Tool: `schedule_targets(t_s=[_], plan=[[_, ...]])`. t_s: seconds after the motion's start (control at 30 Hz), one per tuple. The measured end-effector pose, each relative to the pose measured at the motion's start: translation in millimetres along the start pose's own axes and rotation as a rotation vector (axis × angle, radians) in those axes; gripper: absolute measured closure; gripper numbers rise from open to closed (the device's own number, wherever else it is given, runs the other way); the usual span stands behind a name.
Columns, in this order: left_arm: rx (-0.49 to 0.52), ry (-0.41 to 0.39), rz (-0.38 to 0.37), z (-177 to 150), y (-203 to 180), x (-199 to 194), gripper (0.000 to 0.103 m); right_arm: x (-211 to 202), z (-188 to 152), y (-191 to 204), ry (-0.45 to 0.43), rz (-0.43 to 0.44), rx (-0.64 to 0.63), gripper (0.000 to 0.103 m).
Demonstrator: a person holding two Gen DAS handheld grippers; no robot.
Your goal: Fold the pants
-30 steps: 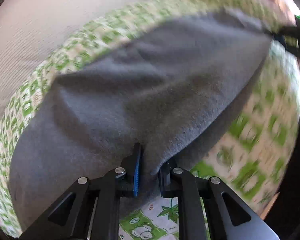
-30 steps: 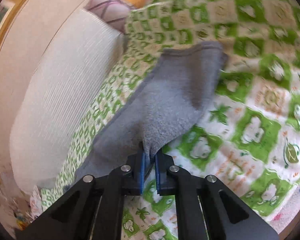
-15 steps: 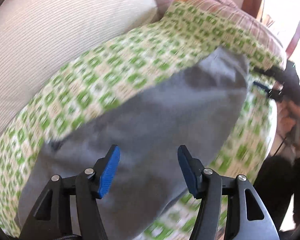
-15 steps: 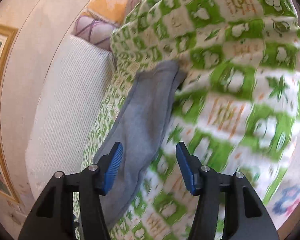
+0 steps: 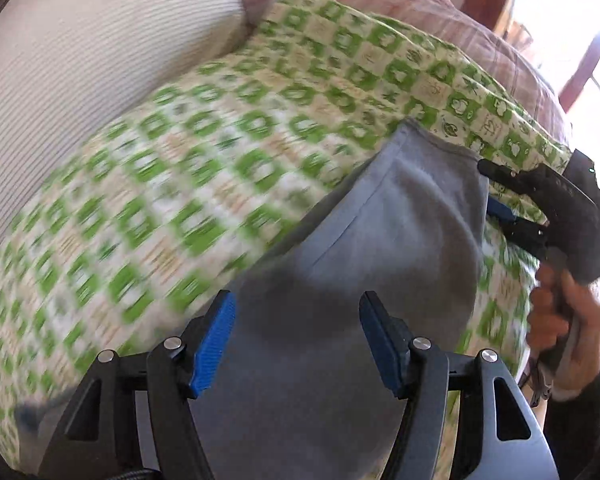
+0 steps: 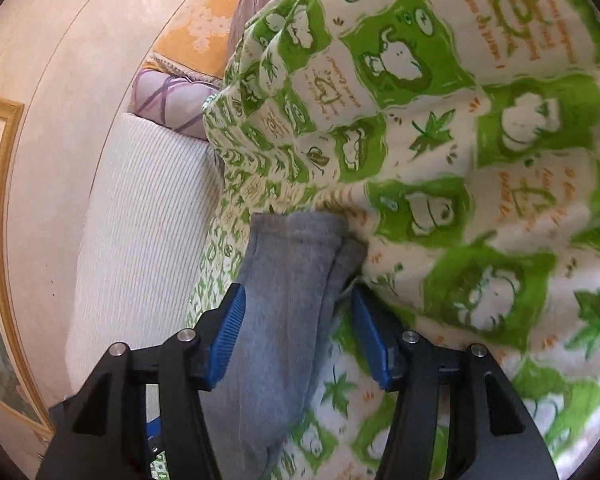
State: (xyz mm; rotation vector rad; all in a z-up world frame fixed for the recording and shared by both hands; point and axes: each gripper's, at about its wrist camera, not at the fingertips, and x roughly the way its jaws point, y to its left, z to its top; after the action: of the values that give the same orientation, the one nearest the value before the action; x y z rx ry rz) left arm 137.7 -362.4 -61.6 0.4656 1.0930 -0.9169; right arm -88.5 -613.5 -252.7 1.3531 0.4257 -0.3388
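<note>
The gray pants [image 5: 380, 248] lie on the green and white blanket [image 6: 480, 160], whose orange writing is too small to read, and the left gripper [image 5: 296, 338] and right gripper [image 6: 298, 330] are both wide apart, holding nothing.

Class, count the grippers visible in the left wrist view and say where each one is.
2. The left gripper is open over the grey pants; the right gripper is at their far edge, right.

The pants [image 5: 400, 240] are soft grey fleece, matt and slightly fuzzy. Beneath them the blanket [image 6: 480, 160] is quilted printed cotton. The pillow [image 5: 80, 60] is ribbed white cloth. Both grippers' fingers [image 6: 228, 340] carry ridged blue rubbery pads on matt black plastic with bright metal screws.
</note>
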Motion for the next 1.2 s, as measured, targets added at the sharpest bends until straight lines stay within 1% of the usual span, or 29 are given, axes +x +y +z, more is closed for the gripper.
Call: schedule_targets(t_s=[0.03, 0.13, 0.2, 0.33, 0.4, 0.53, 0.67, 0.7, 0.73, 0.77, 0.8, 0.83, 0.9, 0.97, 1.1, 1.2], plan=[[0.025, 0.012, -0.007, 9, -9, 11, 0.038, 0, 1, -1, -0.005, 0.003, -0.004, 0.053], [0.098, 0.032, 0.018, 36, -32, 40, 0.037, -2, 1, -10, -0.015, 0.026, 0.027, 0.063], [0.13, 0.057, 0.01, 55, -43, 58, 0.037, -5, 1, -18, -0.035, 0.071, 0.072, 0.064], [0.155, 0.082, -0.008, 82, -54, 81, 0.037, -8, -2, -26, -0.064, 0.109, 0.102, 0.064], [0.15, 0.081, -0.017, 92, -55, 87, 0.037, -10, -3, -26, -0.063, 0.104, 0.097, 0.064], [0.135, 0.097, -0.068, 112, -58, 101, 0.037, -8, -4, -18, -0.054, 0.083, 0.082, 0.062], [0.131, 0.103, -0.101, 124, -67, 114, 0.037, -3, -3, -6, -0.055, 0.016, 0.027, 0.062], [0.14, 0.1, -0.114, 126, -72, 117, 0.039, -2, -4, -4, -0.056, 0.003, 0.011, 0.062], [0.152, 0.096, -0.124, 130, -79, 121, 0.06, -1, -5, -1, -0.061, -0.015, -0.014, 0.065], [0.154, 0.1, -0.148, 131, -83, 122, 0.084, -1, -5, 1, -0.065, -0.031, -0.03, 0.07], [0.155, 0.096, -0.159, 134, -88, 123, 0.085, -2, -5, 2, -0.071, -0.047, -0.046, 0.09], [0.166, 0.081, -0.143, 134, -92, 121, 0.093, -3, -5, 3, -0.075, -0.053, -0.056, 0.095], [0.188, 0.058, -0.143, 132, -96, 114, 0.095, -6, -5, 7, -0.08, -0.038, -0.072, 0.095], [0.179, 0.038, -0.156, 131, -97, 103, 0.096, -8, -5, 16, -0.089, -0.034, -0.103, 0.095], [0.15, -0.023, -0.198, 131, -86, 68, 0.096, -14, -9, 40, -0.095, 0.001, -0.164, 0.095], [0.142, -0.067, -0.213, 126, -77, 39, 0.096, -23, -15, 57, -0.091, 0.041, -0.195, 0.096]])
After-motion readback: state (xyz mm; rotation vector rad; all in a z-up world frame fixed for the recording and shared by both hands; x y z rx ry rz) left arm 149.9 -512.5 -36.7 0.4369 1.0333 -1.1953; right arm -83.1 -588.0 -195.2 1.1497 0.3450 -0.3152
